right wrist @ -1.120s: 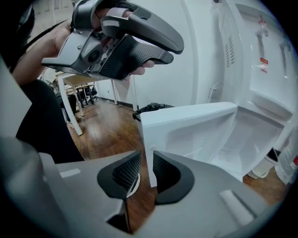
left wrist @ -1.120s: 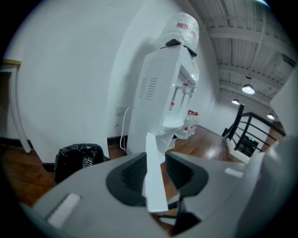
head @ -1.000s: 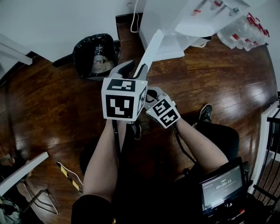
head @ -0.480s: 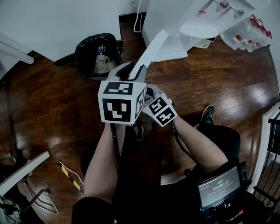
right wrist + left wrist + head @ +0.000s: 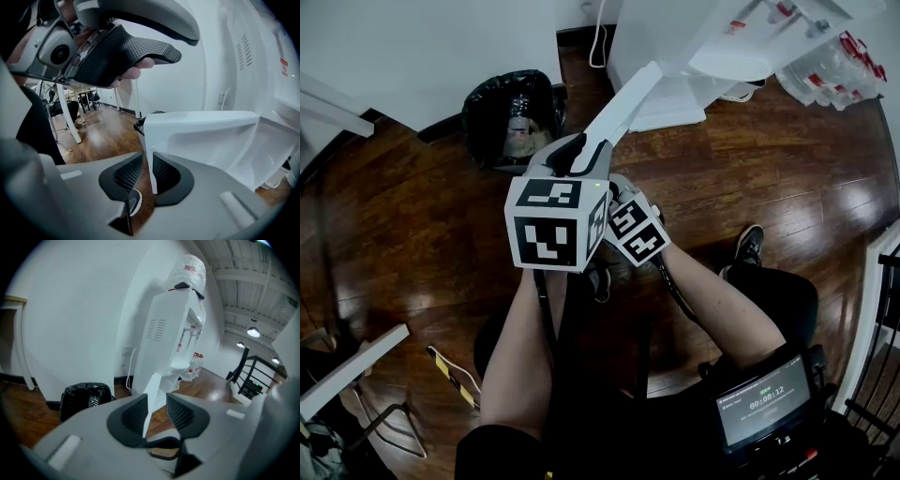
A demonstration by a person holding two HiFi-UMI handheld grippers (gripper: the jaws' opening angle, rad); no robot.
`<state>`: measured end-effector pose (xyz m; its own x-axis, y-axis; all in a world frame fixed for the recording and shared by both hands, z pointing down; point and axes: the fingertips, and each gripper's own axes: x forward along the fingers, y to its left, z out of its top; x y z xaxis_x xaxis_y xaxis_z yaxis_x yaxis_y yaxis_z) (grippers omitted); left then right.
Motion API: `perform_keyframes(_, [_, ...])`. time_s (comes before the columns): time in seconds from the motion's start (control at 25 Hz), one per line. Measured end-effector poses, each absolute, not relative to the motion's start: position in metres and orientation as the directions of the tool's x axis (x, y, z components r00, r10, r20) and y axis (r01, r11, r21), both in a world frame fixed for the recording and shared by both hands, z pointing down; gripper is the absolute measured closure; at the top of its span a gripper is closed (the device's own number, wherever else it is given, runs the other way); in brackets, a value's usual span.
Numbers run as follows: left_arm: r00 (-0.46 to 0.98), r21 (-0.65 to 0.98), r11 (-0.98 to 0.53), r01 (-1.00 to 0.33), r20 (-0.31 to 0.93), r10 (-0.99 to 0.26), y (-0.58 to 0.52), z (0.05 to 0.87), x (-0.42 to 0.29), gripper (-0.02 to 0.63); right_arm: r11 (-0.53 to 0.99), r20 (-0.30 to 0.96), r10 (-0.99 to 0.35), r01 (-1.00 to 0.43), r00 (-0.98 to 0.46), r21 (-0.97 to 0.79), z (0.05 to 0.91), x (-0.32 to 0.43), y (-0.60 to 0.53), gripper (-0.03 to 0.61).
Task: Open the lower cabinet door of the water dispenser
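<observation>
The white water dispenser [image 5: 675, 37] stands at the top of the head view. Its lower cabinet door [image 5: 623, 103] is swung out towards me. In the right gripper view the door's free edge [image 5: 149, 154] runs between the dark pads of my right gripper [image 5: 147, 172], whose jaws are closing with both pads against it. My left gripper [image 5: 158, 411] is open, with the same door [image 5: 151, 397] seen edge-on in its gap, nearer the left pad. In the head view the left gripper [image 5: 577, 155] sits at the door's end, and the right gripper's marker cube [image 5: 635, 232] is just beside it.
A black-lined waste bin [image 5: 511, 117] stands left of the dispenser by the wall. A cable [image 5: 600, 37] hangs behind it. Several water jugs [image 5: 834, 61] sit at the top right. A shoe [image 5: 741, 244] rests on the wood floor, a screen [image 5: 764, 408] below it.
The door has swung further out and to the left. My right gripper has moved left with it, closer to the left gripper's cube. The left gripper has barely shifted.
</observation>
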<state>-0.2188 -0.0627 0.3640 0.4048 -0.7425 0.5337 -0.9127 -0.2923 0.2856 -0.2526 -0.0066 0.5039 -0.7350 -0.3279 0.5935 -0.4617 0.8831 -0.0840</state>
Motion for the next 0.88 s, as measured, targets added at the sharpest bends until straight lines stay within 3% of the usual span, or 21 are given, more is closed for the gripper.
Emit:
perform_keyframes(0.48, [0.412,0.272,-0.312,-0.91,0.531,-0.74,-0.066,0.36,-0.206,0.469,0.88,0.584,-0.331,-0.466,-0.741,-0.093,0.501,-0.234,-0.004,0.514])
perform_keyframes(0.72, [0.441,0.261,-0.356,-0.897,0.528,-0.726,-0.074,0.353,-0.169,0.469,0.796,0.558,-0.443,-0.594,-0.702,-0.116,0.477,-0.147,-0.029,0.516])
perform_keyframes(0.88, [0.481,0.25,-0.413,-0.876,0.523,-0.704,-0.079,0.348,-0.124,0.469,0.681,0.485,-0.58,-0.716,-0.655,-0.153,0.43,-0.069,-0.059,0.574])
